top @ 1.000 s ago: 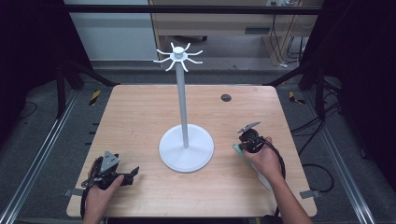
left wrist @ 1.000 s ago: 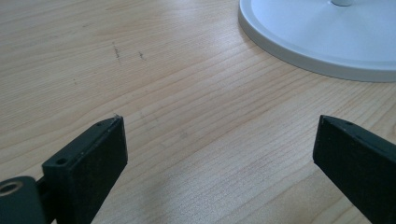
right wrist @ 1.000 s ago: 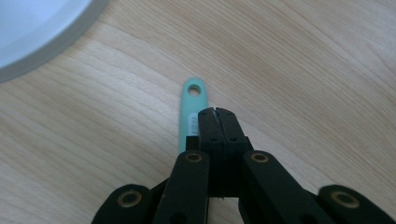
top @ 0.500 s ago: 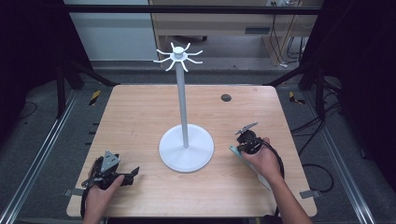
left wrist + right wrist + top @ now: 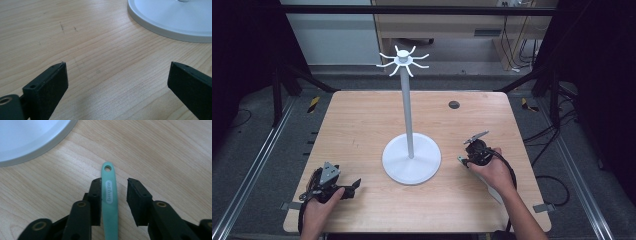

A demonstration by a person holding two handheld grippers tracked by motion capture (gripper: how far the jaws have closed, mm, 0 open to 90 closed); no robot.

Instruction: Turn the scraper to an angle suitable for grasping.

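A teal handle with a hole at its end lies flat on the wooden table, between the jaws of my right gripper. The jaws stand open: the left one touches the handle and a gap remains on the other side. In the high view this gripper is just right of the white stand's base, with the teal tip poking out. My left gripper rests at the near left of the table, its jaws wide open over bare wood.
The white stand's pole rises from the round base to a ring of hooks. A small dark grommet sits at the far right of the table. The base rim lies ahead of the left gripper.
The right hand and its gripper have shifted very slightly toward the stand's base. The left gripper has stayed in place.
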